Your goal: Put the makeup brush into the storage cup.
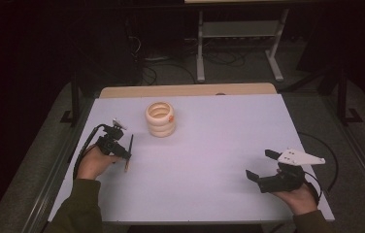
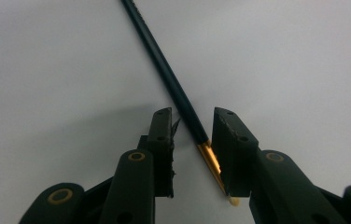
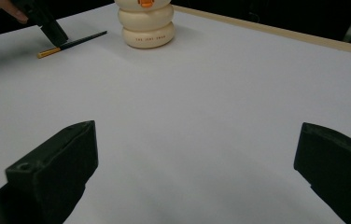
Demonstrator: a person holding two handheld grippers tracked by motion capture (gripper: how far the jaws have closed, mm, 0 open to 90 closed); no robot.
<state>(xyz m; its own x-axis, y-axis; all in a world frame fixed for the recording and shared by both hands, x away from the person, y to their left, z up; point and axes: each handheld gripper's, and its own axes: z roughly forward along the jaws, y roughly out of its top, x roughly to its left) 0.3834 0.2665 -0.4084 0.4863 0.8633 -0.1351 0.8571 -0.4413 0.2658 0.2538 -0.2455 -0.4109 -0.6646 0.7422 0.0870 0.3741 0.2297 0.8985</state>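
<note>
White tabletop (image 1: 195,145) is spreading beneath everything, a cream holder of stacked rings (image 1: 160,119) standing at its far middle. Right gripper (image 1: 263,169) is hovering near right, jaws spread wide. Left gripper (image 2: 192,140) is straddling a slim dark pencil with gold end (image 2: 164,74) (lying flat, near left), one jaw touching, not yet pinching.

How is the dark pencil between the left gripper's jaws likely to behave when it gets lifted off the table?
The pencil looks thin, straight and rigid, so it should stay stiff and feel light. The left gripper straddles it near its gold end, far off-centre, so the long tip may droop or pivot. Lying flat on the smooth table, it could roll if nudged.
</note>
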